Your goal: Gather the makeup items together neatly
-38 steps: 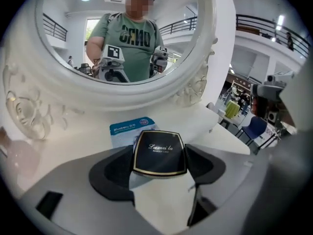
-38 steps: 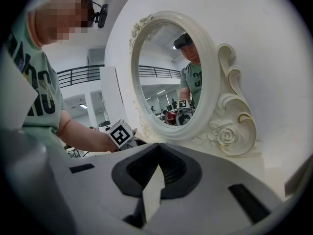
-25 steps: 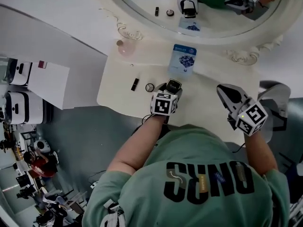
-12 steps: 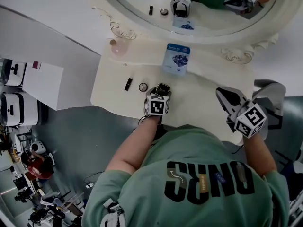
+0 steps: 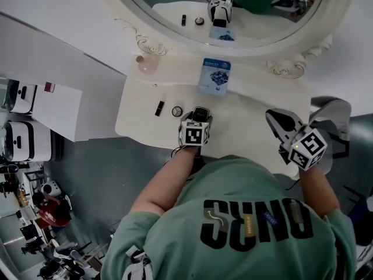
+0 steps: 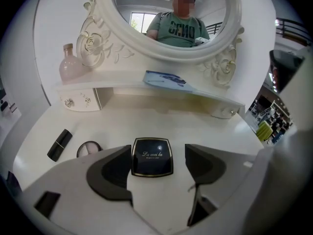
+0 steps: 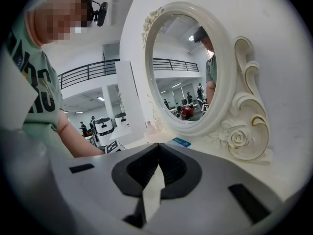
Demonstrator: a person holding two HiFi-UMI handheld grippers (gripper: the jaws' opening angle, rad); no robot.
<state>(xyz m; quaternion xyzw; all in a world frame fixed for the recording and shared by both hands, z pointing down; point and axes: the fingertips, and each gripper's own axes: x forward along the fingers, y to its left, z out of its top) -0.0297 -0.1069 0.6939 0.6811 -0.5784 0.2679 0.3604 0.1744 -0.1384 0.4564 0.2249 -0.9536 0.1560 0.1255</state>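
Your left gripper hangs low over the white vanity table with its jaws apart. The black square compact with a gilt rim lies flat on the table top between them. The left jaw looks to be touching or just beside the compact's left edge, while the right jaw stands clear of the other edge, so nothing is clamped yet. Your right gripper is over the table's right end, its jaws pressed together on nothing.

Just left of the compact lies the small round pot with a pale lid, and the black lipstick tube is near it on the far side. The blue printed sachet lies on the raised shelf under the mirror. The pink glass bottle stands at that shelf's left end.

The compact should be light and stiff, a hard shell. Its glossy lid and smooth rim are probably slippery, though, and the hinge and whatever is pressed inside are likely fragile. Take it across the two straight side edges at mid-length, with the jaws low against the table so they bite the shell's wall and do not ride over the lid. Close gently, because a hard squeeze could shoot it out or spring the lid.
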